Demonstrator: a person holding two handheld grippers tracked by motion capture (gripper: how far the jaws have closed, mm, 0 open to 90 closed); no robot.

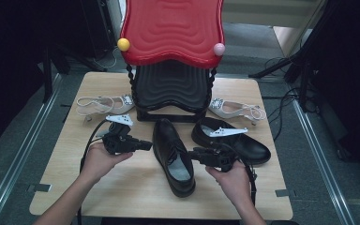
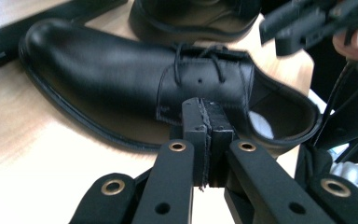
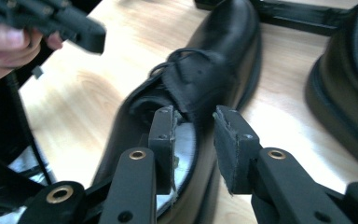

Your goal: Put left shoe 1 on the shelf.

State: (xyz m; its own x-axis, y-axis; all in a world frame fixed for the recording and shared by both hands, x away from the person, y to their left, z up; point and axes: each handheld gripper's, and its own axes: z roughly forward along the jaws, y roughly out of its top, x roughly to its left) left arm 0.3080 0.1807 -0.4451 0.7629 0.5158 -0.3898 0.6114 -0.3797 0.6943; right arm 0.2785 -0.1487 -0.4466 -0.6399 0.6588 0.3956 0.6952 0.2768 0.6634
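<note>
Wooden table (image 1: 136, 197), grey floor (image 1: 23, 136)

The wooden table (image 1: 136, 187) bears two black shoes (image 1: 173, 154), two white sandals (image 1: 104, 104), a rack (image 1: 171, 89).

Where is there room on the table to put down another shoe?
The table is bare at the near left corner, beside the nearer black shoe, and along the near edge. It is crowded at the back, around the red rack, white sandals and second black shoe.

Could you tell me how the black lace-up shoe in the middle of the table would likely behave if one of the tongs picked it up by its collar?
The shoe looks stiff: its upper holds its shape unaided. Its smooth, shiny leather may slip between pads, so the collar edge seems the safer hold. Gripped at the heel end, the long toe would probably droop forward. The laces look floppy.
</note>
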